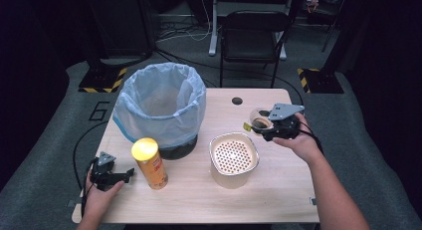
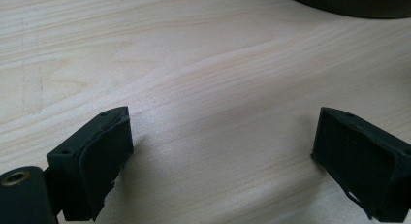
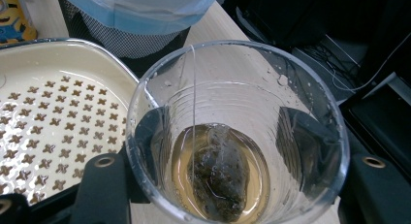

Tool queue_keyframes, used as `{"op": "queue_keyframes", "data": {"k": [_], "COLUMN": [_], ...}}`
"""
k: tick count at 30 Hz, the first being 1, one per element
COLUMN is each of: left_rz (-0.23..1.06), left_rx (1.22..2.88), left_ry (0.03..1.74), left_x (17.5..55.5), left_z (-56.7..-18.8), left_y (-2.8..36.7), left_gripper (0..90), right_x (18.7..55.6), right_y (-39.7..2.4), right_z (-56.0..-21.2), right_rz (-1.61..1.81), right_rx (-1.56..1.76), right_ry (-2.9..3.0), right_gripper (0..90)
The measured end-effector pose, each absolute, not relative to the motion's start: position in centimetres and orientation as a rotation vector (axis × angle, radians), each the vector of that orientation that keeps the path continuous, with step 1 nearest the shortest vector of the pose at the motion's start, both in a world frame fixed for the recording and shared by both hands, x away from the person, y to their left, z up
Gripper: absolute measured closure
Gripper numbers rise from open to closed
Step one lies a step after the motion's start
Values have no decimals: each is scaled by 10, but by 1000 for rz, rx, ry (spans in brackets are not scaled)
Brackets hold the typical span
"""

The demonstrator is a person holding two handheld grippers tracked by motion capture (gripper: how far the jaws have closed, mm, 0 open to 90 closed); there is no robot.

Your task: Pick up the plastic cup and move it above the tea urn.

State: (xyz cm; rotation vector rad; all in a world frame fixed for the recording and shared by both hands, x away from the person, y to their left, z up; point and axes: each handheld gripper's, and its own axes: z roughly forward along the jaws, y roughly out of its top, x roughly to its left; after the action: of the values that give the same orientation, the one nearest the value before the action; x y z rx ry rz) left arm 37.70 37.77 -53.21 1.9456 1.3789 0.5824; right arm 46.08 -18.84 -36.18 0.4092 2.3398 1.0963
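My right gripper is shut on a clear plastic cup that holds a little amber tea and a wet tea bag on a string. In the high view the cup hangs above the table, just right of a cream strainer bowl with a perforated bottom. That bowl lies left of the cup in the right gripper view. My left gripper rests near the table's front left corner, jaws open with bare wood between them. A yellow-lidded chip can stands just right of it.
A dark bin lined with a pale blue bag stands at the back left of the wooden table. A folding chair and cables lie on the floor beyond the table. A small round hole sits near the far edge.
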Motion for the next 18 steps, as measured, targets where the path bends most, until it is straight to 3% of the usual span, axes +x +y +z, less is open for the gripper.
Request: {"op": "queue_keyframes", "data": {"k": [18], "left_rz": [583], "left_rx": [1946], "left_ry": [1378], "left_x": [377], "left_z": [-532], "left_y": [378], "left_gripper": [69], "right_x": [473], "right_y": [-162], "right_z": [-353], "right_rz": [1074], "right_rx": [286], "right_ry": [2350], "right_gripper": [372]}}
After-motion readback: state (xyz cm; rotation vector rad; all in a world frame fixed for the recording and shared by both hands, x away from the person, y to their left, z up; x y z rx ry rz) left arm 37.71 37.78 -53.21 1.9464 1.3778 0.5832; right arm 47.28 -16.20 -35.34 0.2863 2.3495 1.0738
